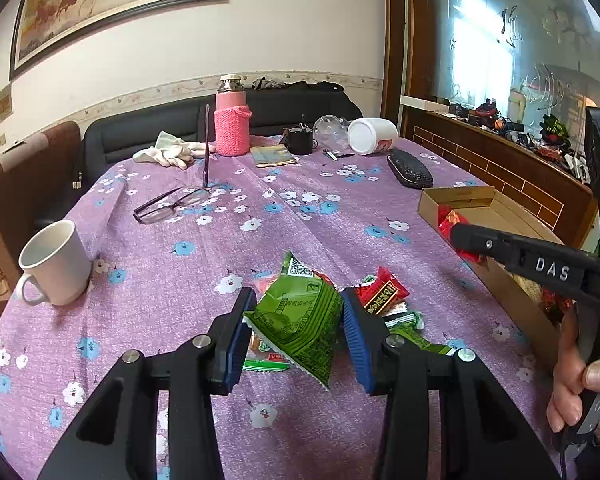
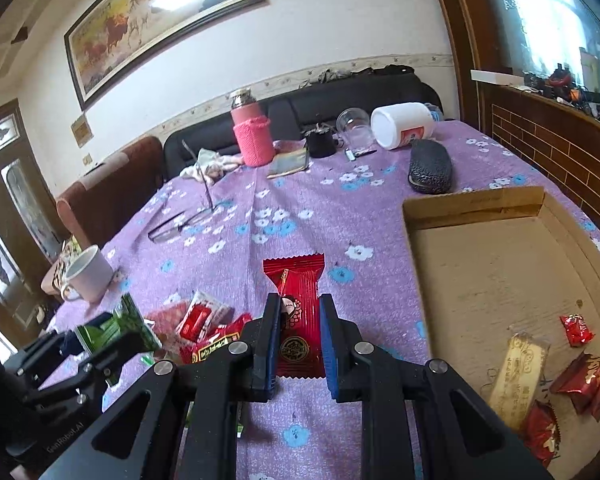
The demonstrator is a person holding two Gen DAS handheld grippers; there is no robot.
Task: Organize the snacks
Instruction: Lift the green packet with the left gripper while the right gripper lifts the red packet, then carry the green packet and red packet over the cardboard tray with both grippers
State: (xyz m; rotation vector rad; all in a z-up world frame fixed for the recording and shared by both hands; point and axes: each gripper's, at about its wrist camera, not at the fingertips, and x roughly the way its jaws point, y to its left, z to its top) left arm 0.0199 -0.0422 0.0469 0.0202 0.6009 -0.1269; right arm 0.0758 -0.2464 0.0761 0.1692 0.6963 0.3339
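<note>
My left gripper [image 1: 298, 320] is shut on a green snack packet [image 1: 300, 314], held over a small heap of red and green snacks [image 1: 382, 292] on the purple flowered tablecloth. From the right wrist view the same gripper [image 2: 100, 340] and green packet [image 2: 116, 326] show at the lower left, beside the heap [image 2: 204, 324]. My right gripper [image 2: 300, 316] is shut on a red snack packet [image 2: 296, 300], held above the cloth just left of the cardboard box [image 2: 472, 204]. Several wrapped snacks [image 2: 584, 376] lie in the box's near right corner. In the left wrist view the right gripper's black body [image 1: 540, 264] crosses the box [image 1: 456, 198].
A white mug [image 1: 56, 262] stands at the left table edge. Glasses [image 1: 168, 204] lie mid-table. Along the far side are a pink knitted bottle [image 1: 232, 122], a white glove [image 1: 168, 152], a tipped white jar [image 1: 372, 134] and a black case [image 1: 410, 168]. A hand [image 1: 576, 384] grips the right handle.
</note>
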